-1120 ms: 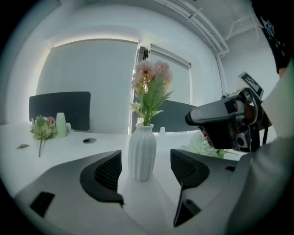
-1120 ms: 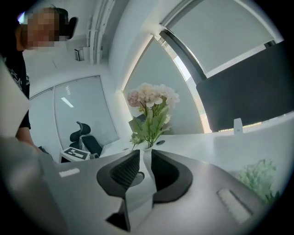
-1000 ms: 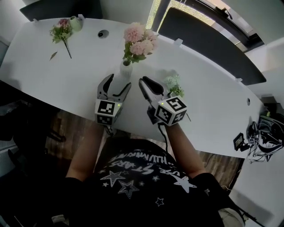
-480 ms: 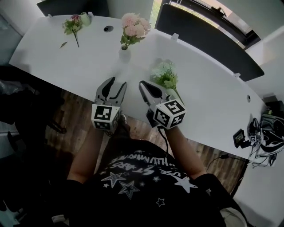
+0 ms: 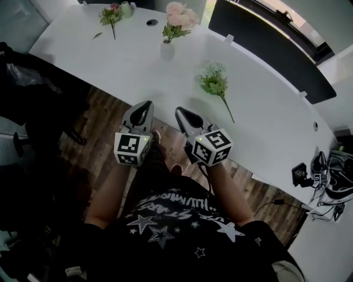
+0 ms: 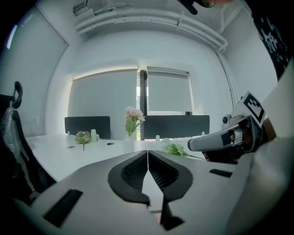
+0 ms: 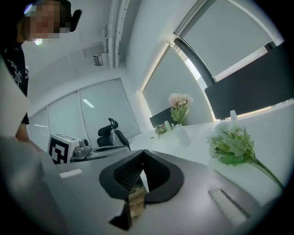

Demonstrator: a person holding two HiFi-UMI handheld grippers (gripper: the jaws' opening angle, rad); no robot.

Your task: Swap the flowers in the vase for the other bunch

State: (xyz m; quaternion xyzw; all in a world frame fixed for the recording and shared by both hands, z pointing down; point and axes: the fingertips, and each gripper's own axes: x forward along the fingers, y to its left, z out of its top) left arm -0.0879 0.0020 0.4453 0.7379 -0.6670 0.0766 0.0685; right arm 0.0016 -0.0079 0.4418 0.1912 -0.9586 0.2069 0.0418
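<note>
while pink flowers (image 5: 179, 16) fill vase (image 5: 166, 50), left gripper (image 5: 146, 103), right gripper (image 5: 180, 110) jaws just closed, empty.

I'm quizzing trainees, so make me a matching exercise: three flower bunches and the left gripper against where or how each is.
1 pink bunch
2 pale green bunch
3 small mixed bunch
4 left gripper

A jaws shut, empty
B lying on the table beside a small cup
C standing in the vase
D lying mid-table, stem toward the near edge

Pairs: 1-C, 2-D, 3-B, 4-A
</note>
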